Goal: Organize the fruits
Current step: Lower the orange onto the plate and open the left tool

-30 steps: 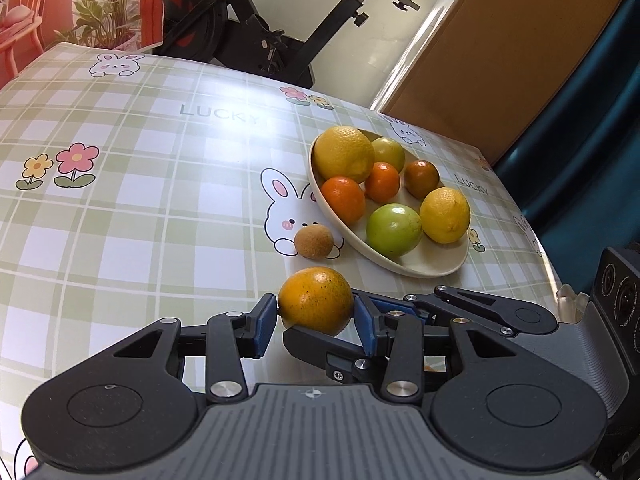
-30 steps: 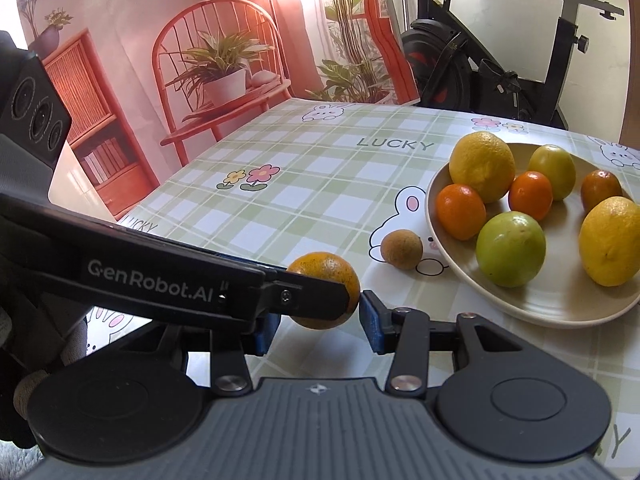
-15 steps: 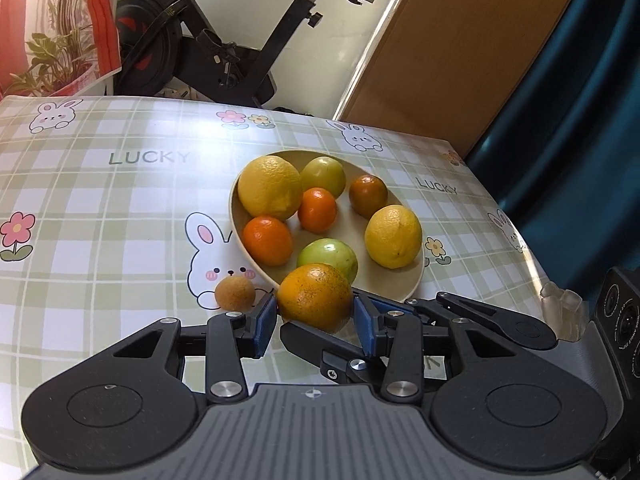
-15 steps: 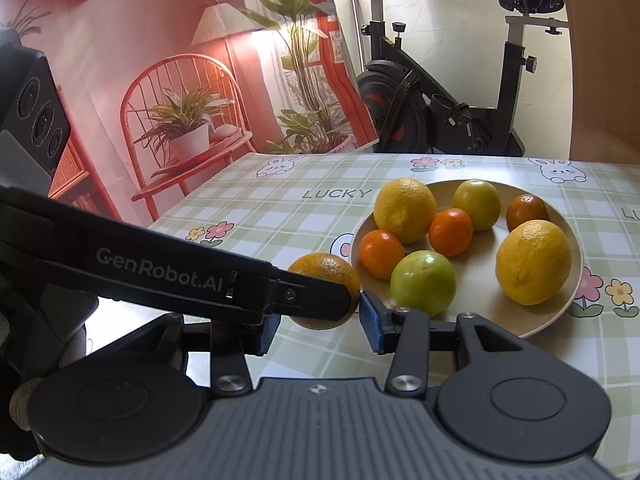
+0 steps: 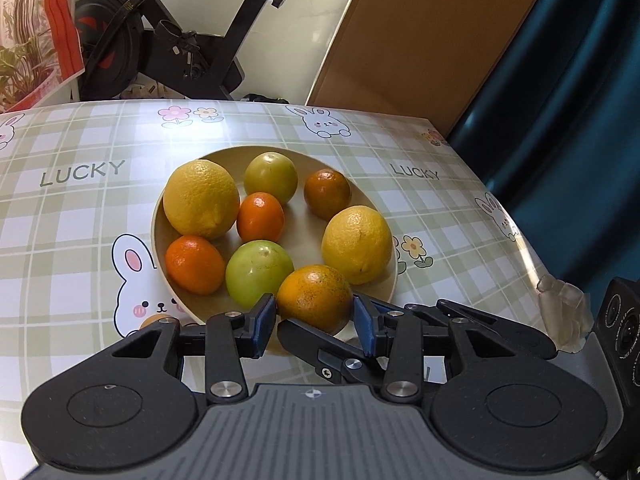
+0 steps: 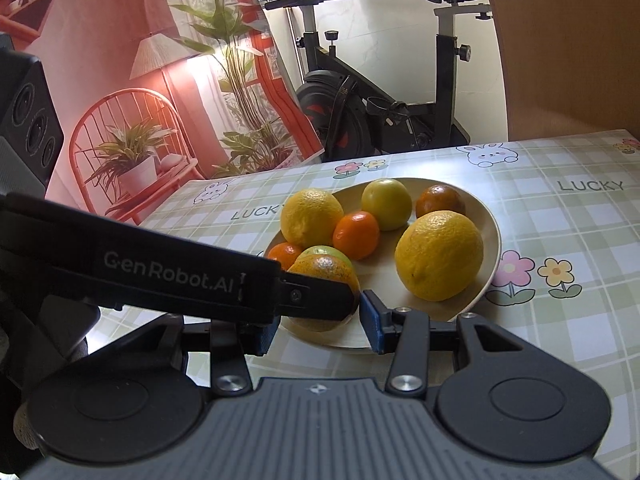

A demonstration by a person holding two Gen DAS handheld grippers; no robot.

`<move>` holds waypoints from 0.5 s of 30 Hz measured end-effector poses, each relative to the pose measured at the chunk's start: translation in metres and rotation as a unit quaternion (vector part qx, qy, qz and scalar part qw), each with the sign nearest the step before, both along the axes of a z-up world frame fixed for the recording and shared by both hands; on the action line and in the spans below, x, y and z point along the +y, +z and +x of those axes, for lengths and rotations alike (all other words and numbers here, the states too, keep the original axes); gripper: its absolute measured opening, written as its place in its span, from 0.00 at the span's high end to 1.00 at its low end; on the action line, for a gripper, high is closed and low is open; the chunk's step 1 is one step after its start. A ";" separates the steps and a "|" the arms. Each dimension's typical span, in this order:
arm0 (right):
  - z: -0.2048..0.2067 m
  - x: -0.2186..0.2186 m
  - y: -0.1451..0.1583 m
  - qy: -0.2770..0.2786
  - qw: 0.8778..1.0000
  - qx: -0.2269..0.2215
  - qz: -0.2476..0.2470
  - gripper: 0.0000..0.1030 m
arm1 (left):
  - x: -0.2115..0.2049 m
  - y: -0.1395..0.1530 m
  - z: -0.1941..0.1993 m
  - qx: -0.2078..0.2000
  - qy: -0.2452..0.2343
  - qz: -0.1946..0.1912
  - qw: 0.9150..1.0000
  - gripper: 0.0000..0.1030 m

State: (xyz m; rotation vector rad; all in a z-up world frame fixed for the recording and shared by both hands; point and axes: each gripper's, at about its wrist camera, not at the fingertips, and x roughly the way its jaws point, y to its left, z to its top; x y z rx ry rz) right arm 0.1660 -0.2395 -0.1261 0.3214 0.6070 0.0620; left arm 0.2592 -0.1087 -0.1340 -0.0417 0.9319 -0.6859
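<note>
My left gripper [image 5: 315, 322] is shut on a speckled orange [image 5: 315, 297] and holds it over the near rim of a cream plate [image 5: 390, 248]. The plate holds two lemons [image 5: 201, 198], two green fruits [image 5: 259, 273], two small oranges [image 5: 195, 264] and a dark orange [image 5: 327, 193]. In the right wrist view, the held orange [image 6: 326, 270] sits at the plate's [image 6: 494, 240] near edge, partly behind the left gripper's finger [image 6: 316, 298]. My right gripper [image 6: 318, 326] is open and empty, just behind the orange.
A small brown fruit [image 5: 154, 321] lies on the checked tablecloth [image 5: 72, 240] left of the plate, mostly hidden by my left gripper. An exercise bike [image 5: 180, 40] stands beyond the table's far edge. The table's right edge [image 5: 520, 240] is close to the plate.
My left gripper has carried the orange forward from the tablecloth to the plate's near rim. The right gripper has followed alongside, staying open.
</note>
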 end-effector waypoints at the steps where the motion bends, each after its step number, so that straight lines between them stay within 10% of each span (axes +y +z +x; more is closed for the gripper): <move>1: 0.001 -0.001 -0.001 -0.002 1.000 0.001 -0.001 0.55 | -0.002 -0.001 0.003 0.001 0.000 0.001 1.000 0.57; 15: 0.026 -0.011 -0.010 -0.008 1.000 0.014 -0.015 0.55 | -0.006 -0.008 0.027 0.019 0.008 -0.004 1.000 0.57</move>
